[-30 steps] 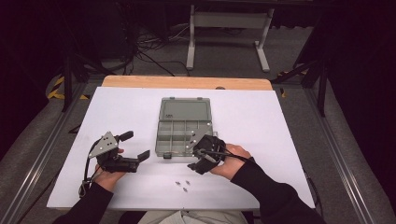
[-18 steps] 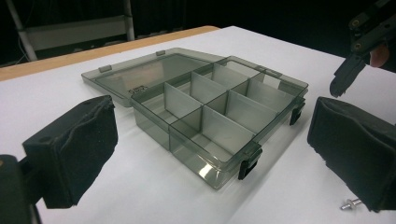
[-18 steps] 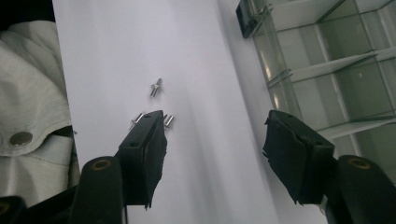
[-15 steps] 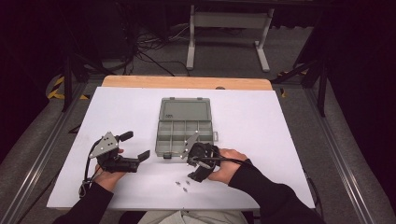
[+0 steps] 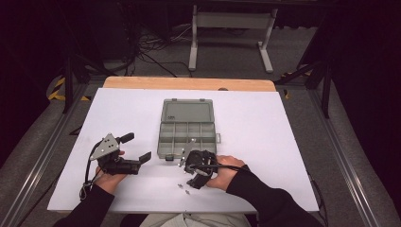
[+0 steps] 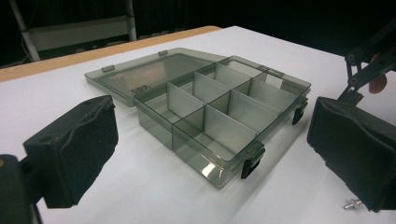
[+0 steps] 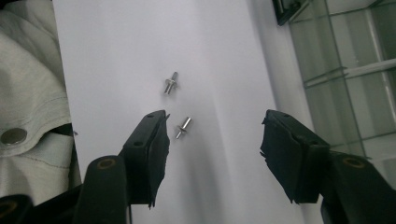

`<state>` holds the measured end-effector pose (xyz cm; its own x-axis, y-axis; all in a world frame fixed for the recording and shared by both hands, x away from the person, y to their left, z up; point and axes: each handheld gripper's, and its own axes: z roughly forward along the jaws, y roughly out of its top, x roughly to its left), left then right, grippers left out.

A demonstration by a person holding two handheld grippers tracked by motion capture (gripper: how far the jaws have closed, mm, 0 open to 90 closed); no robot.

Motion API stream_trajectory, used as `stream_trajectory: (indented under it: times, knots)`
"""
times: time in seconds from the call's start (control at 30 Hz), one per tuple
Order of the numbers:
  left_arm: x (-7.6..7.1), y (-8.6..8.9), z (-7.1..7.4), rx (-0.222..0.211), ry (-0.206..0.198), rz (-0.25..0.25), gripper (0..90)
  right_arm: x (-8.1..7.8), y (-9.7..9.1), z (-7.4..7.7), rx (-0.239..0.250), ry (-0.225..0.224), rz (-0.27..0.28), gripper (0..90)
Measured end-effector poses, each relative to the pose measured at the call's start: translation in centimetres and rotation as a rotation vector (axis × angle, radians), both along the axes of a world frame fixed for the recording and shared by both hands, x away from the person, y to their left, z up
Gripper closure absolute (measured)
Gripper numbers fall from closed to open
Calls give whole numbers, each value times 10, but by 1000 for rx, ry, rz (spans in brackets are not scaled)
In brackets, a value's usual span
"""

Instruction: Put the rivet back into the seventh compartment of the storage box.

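Right gripper view puts us almost on top of the job: our right gripper (image 7: 212,140) hangs over the white table (image 7: 116,46) with its jaws spread apart and nothing between the pads, though they've just been closing a little. One small metal screw (image 7: 183,127) lies just inside the left-hand pad, and a second screw (image 7: 170,83) sits a bit farther out. Our guess is these are light, hard and slick, likely to roll or skitter off if a pad nudges them, so we'd pinch the near one across its shank, right below the head.

Further out, the clear compartment box (image 5: 187,135) sits mid-table with its lid flipped flat behind it.

High view shows what the close-up can't: both screws lie near the table's front edge, just in front of the box, and our left gripper (image 5: 137,152) rests off to the side. Left gripper view (image 6: 210,154) shows those jaws wide apart and holding nothing, the box's divided cells looking bare, and a screw peeking out by the right pad.
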<state>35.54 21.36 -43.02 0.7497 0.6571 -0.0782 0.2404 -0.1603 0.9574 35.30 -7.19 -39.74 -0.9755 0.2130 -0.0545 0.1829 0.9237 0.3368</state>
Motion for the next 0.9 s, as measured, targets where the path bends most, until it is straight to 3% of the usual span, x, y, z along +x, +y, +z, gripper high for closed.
stream_trajectory:
  times: [0.53,0.9]
  knots:
    - [0,0,0,10,-5,0,25,-5,9,-20,-40,28,16,443]
    - [0,-1,-1,22,-11,1,26,-5,11,-28,-75,36,12,545]
